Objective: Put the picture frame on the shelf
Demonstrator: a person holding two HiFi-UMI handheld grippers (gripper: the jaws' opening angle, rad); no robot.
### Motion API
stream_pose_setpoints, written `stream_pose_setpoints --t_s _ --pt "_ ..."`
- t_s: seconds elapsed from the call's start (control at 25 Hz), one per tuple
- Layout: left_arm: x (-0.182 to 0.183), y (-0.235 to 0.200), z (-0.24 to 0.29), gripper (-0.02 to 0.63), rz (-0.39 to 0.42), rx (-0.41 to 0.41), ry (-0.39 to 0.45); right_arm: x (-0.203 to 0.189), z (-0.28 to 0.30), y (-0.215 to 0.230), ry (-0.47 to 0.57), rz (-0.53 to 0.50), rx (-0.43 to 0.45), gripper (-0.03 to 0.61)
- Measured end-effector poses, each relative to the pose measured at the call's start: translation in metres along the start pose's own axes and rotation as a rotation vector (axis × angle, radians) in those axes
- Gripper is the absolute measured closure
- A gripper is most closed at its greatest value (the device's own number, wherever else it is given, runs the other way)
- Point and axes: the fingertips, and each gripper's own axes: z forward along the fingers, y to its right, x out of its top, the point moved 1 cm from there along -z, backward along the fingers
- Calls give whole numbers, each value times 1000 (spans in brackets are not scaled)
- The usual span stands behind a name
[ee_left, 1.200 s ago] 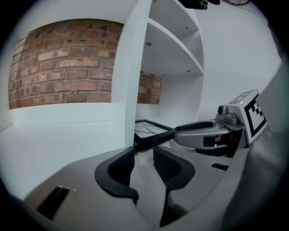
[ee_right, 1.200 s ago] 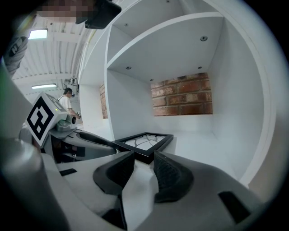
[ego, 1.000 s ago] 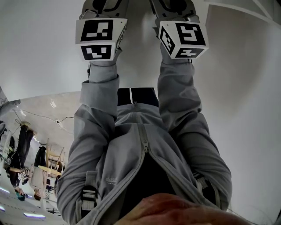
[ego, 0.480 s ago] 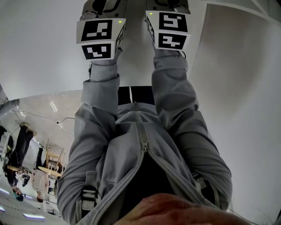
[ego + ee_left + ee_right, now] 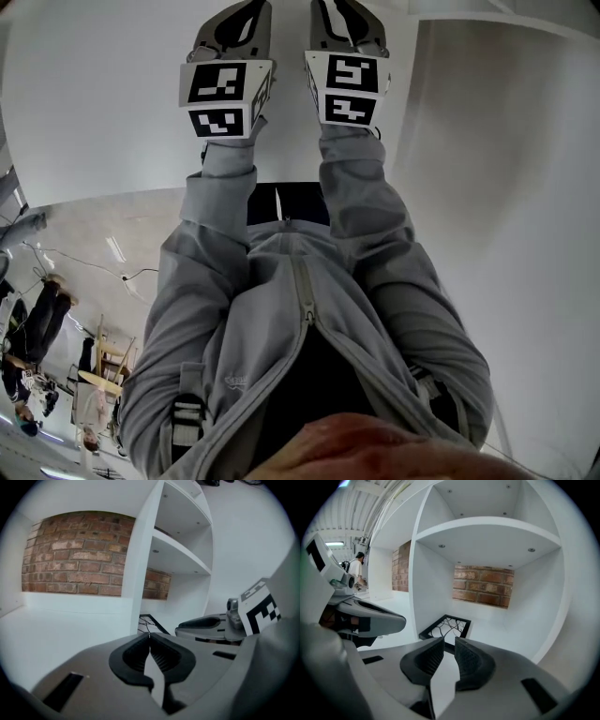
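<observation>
Left gripper view shows the left gripper (image 5: 149,635) with its jaws just closed and now pressed together at the tips, nothing between them. Beyond its tips, a corner of the black picture frame (image 5: 151,622) peeks out past the white upright of the shelf (image 5: 140,573). The right gripper (image 5: 449,641) has also just been closing its jaws; they stand a narrow gap apart and hold nothing. Its view looks into the lower right compartment, where the frame, with its branch-like openwork, lies flat on the bottom board, just ahead of the jaw tips and apart from them. A brick wall (image 5: 483,585) shows behind the open back. Both grippers sit side by side, held out by grey sleeves (image 5: 220,202).
</observation>
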Motion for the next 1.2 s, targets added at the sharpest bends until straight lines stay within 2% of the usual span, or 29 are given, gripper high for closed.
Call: stream_pose_setpoints --t_s 0.08,0.2,0.36,0.44,0.64,0.84,1.04,1.2 --pt "0 11 -20 606 7 2 14 2 -25 -4 31 21 -22 518" --pt "1 8 -48 606 28 16 61 7 -48 -22 90 58 -47 538" --pt "-36 -18 -100 606 43 16 100 -16 -71 -85 140 102 -64 546" --pt "-42 -28 -116 606 40 13 122 -15 -78 -105 170 108 -69 549" --pt "-2 -11 -153 606 87 3 201 32 -124 -106 270 91 -88 551" --pt "22 8 -194 606 134 -1 270 64 -175 -110 360 46 -81 551" --pt "42 20 -235 606 143 -9 333 77 -219 -125 405 5 -69 551" --pt "50 30 -259 606 140 -30 366 81 -244 -133 433 9 -60 551"
